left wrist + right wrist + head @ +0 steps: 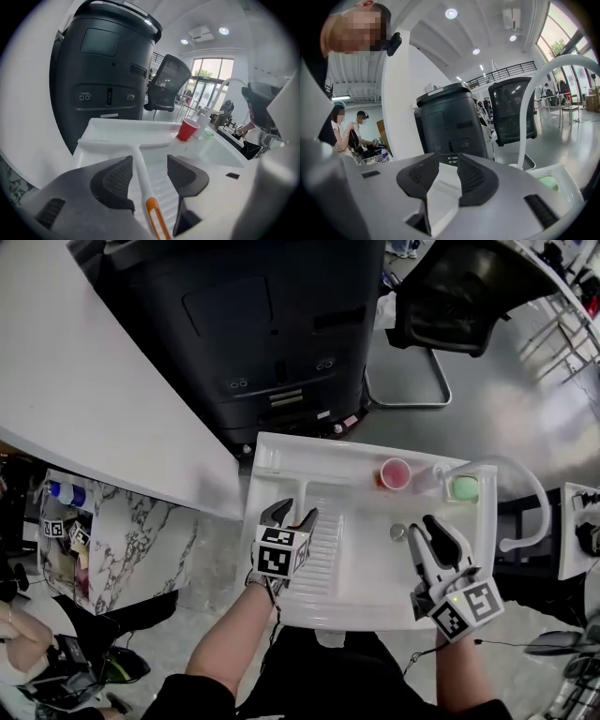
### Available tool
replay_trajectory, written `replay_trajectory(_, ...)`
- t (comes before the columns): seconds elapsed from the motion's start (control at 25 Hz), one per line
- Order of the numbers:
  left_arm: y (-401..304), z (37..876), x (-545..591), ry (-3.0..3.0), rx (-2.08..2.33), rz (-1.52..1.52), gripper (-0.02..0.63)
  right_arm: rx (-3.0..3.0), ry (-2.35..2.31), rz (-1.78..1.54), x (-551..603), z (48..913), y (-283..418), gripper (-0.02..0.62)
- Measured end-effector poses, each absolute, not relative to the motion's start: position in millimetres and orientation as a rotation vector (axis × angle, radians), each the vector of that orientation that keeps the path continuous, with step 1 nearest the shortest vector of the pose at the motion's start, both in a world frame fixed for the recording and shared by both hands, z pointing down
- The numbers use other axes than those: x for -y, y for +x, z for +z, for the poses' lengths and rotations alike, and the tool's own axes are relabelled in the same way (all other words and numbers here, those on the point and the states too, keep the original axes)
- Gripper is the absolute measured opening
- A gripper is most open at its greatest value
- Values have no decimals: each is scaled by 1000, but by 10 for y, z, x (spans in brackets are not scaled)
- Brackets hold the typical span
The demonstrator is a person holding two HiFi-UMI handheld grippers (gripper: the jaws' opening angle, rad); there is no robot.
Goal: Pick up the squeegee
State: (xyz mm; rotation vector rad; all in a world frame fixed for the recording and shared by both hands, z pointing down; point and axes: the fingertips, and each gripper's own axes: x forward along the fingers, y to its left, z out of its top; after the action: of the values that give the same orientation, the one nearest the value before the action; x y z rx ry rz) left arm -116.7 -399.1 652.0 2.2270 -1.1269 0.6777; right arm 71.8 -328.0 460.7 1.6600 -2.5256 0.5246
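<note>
We find the drainboard (328, 554) free on both sides of the squeegee (140, 176) handle. The red cup (396, 473), sponge (464, 487) and arched faucet (525, 486) crowd the sink (272, 451) along its far right rim.

No legible text, no labels, no numbers

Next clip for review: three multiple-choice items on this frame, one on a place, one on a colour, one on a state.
1. The red cup stands: A on the far rim of the sink; B on the floor; C in a gripper.
2. The handle end of the squeegee is: A blue; B orange; C green.
3. The jaws of the left gripper are: A shut on the cup; B shut, empty; C apart, handle between.
Answers: 1 A, it sits on the rim; 2 B, the tip shows orange; 3 C, pads stand wide beside the handle.
</note>
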Motion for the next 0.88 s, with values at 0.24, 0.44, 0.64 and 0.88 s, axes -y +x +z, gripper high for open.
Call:
replay_trajectory(0.24,-1170,6751,4086,2178,1098,715,238,2490,1693,554,3319,4706,771,133)
replay_trajectory(0.44,-1141,6870,4103,2148,1076,738,238,2486,1701,563,3335,4719,779,132)
replay_trajectory(0.64,-1139,6946,4133,2138,1075,783,236,2475,1712,580,3342,4739,797,127)
replay_trajectory(0.88,-1148,6990,4156,2120,1099,827,195,2468,1724,596,3338,4767,821,123)
